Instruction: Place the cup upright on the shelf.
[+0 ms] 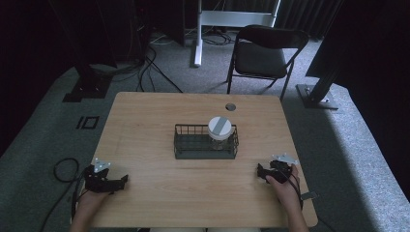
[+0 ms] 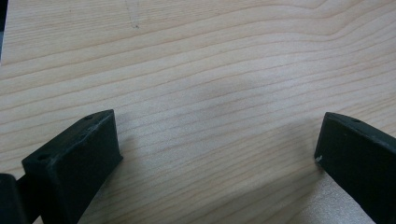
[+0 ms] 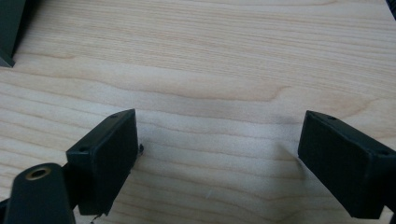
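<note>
We saw the light wood-grain bench (image 1: 145, 121) carrying the whole setup, w/ a dark wire-mesh rectangular basket (image 1: 193, 145) sitting near its centre, approx. midway btw. both hands. That placement looked deliberate to us: either side could reach it equally.

Inside the basket, at its right end, stood a clear glass jar w/ a white lid and grey stripe (image 1: 221, 129), upright, lid poking above the rim. We judged the jar the thing to be handled, since nothing else lay on the bench, and it was nearer the right hand.

The left tool (image 1: 119, 181) rested at the near-left edge of the bench, well apart from the basket. In the left gripper view its jaws stood wide, bare wood btw. them, holding nothing. The right tool (image 1: 261, 170) sat at the near-right edge, likewise well apart from the basket; the right gripper view showed its jaws wide too, empty, w/ a dark basket corner at the top-left edge.

We took both as parked in a ready pose: open, low, pointed inward, so a reach for the jar had yet to start.
</note>
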Demonstrator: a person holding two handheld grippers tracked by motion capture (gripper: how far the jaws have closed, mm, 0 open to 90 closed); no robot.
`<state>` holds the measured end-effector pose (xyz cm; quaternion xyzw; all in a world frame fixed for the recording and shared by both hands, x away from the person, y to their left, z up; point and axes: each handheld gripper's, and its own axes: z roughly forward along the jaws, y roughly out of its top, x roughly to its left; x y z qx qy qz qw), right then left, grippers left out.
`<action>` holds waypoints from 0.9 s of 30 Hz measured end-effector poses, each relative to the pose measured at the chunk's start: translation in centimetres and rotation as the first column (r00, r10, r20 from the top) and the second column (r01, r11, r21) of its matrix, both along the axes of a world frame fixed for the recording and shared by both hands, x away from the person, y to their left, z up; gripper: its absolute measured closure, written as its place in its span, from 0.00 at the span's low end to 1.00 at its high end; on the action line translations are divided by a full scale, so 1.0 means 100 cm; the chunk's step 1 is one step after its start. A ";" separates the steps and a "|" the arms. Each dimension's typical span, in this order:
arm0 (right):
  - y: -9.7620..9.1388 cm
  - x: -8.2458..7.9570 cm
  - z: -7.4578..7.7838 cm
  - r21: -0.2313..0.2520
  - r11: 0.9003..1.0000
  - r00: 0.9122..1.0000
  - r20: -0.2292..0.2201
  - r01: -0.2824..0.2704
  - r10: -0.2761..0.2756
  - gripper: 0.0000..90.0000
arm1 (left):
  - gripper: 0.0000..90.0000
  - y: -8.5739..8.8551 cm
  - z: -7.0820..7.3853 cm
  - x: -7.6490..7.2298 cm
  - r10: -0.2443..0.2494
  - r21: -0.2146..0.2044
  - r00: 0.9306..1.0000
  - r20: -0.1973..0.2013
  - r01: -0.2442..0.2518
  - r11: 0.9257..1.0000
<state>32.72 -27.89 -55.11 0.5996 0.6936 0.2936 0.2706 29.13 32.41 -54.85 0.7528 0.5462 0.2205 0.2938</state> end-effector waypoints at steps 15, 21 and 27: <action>-0.010 -0.001 -0.001 0.033 0.997 0.997 -0.017 -0.069 0.069 0.13 | 0.00 0.000 0.000 0.000 0.000 0.000 1.000 0.001 0.000 1.000; -0.011 -0.001 -0.001 0.032 0.996 0.997 -0.018 -0.079 0.080 0.13 | 0.00 0.000 0.000 0.000 0.000 0.000 1.000 0.001 0.000 1.000; -0.011 -0.001 -0.001 0.033 0.996 0.997 -0.017 -0.079 0.080 0.13 | 0.00 0.000 0.000 0.000 0.000 0.000 1.000 0.001 0.000 1.000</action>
